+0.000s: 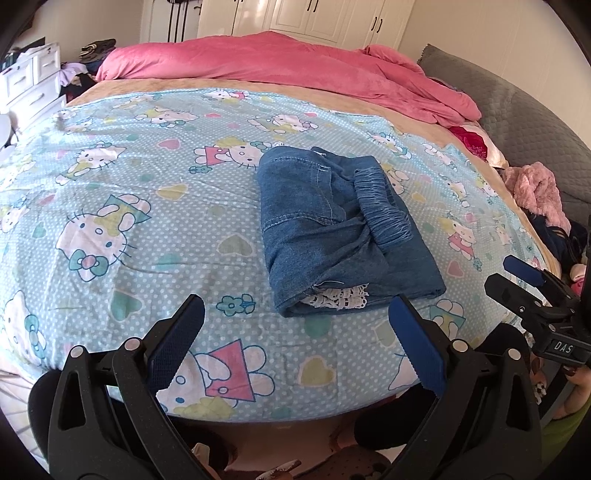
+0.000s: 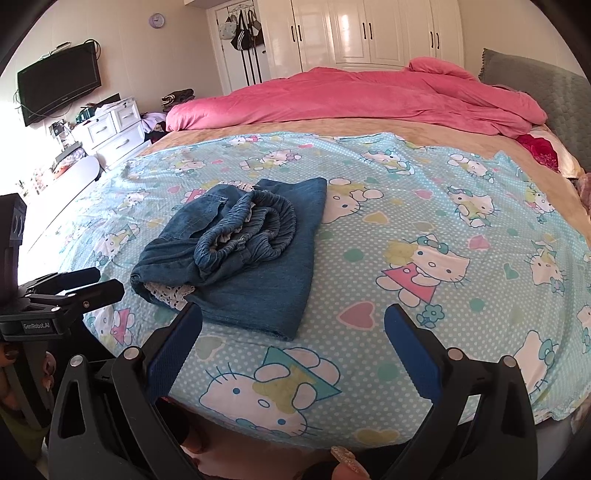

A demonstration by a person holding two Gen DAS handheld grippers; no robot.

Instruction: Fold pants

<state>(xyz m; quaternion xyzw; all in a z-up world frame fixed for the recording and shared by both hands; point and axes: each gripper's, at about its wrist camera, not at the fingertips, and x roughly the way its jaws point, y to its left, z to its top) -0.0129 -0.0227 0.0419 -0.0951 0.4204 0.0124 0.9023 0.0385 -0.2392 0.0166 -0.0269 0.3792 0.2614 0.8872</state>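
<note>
Both grippers (image 1: 295, 339) (image 2: 293, 343) gape (empty) before apparently folded pants (image 1: 332, 229).

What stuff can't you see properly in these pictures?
- Folded pants: the inner layers and the underside are hidden by the denim on top, in both views.
- White lace trim: only an edge peeks out from under the fold, left wrist view.
- Wall clock: too small to read, right wrist view.
- Left gripper and right gripper: handles cut off by the bottom edge.
- Floor: blocked by the bed sheet.
</note>
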